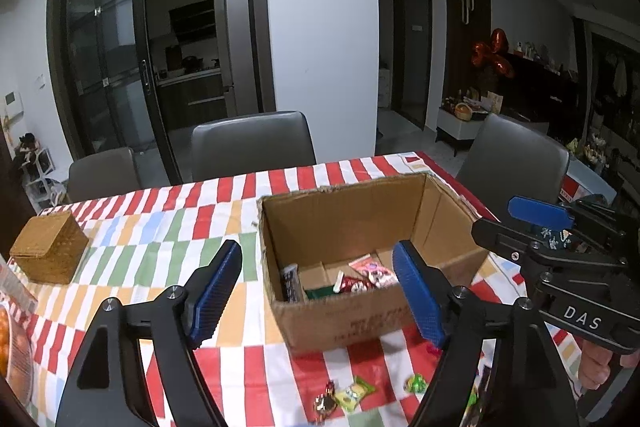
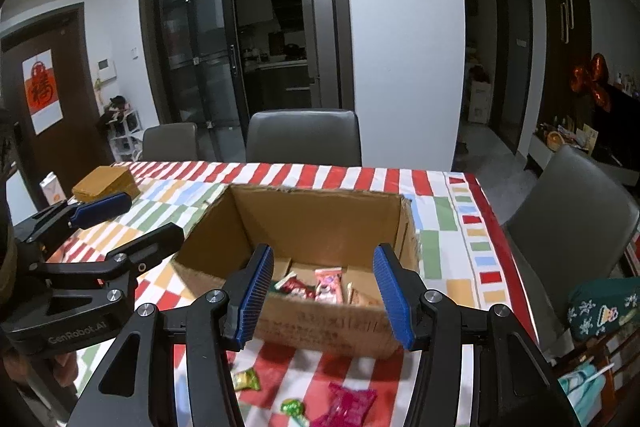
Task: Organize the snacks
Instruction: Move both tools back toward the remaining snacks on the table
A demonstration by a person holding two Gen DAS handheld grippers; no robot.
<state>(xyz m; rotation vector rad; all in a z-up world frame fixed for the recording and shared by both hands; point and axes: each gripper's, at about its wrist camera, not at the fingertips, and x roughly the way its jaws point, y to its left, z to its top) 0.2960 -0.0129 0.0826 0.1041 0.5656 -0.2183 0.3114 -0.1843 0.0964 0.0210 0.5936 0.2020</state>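
Both grippers hung above the near edge of the table, each with its blue pads spread wide and nothing between them. The left gripper (image 1: 318, 293) pointed at the box (image 1: 352, 323) from about 7 o'clock; the right gripper (image 2: 326, 297) faced it from 5 o'clock.

The box sat open at the middle of the striped cloth (image 1: 160, 227), and several wrapped snacks (image 2: 328, 285) already lay on its floor, toward the near wall. More were loose on the cloth at 6 o'clock of the box, just outside its near wall: a yellow-green candy (image 1: 354, 393), a dark red-gold one (image 1: 325, 403) touching or nearly touching it, a green one (image 1: 416, 383), and a larger pink packet (image 2: 352, 405) with a green candy (image 2: 293, 407) beside it.

These pieces looked very light, soft and crinkly, with glossy film likely to slide on the pads. A small candy would probably be best pinched across its plump middle, pads lowered right to the cloth, since a twisted end could slip free. The pink packet seemed flat and limp; taking it by one edge or across its short side would probably hold, with only a gentle squeeze so the contents were not crushed.

A woven case (image 1: 50, 253) stood well apart at 9 o'clock.
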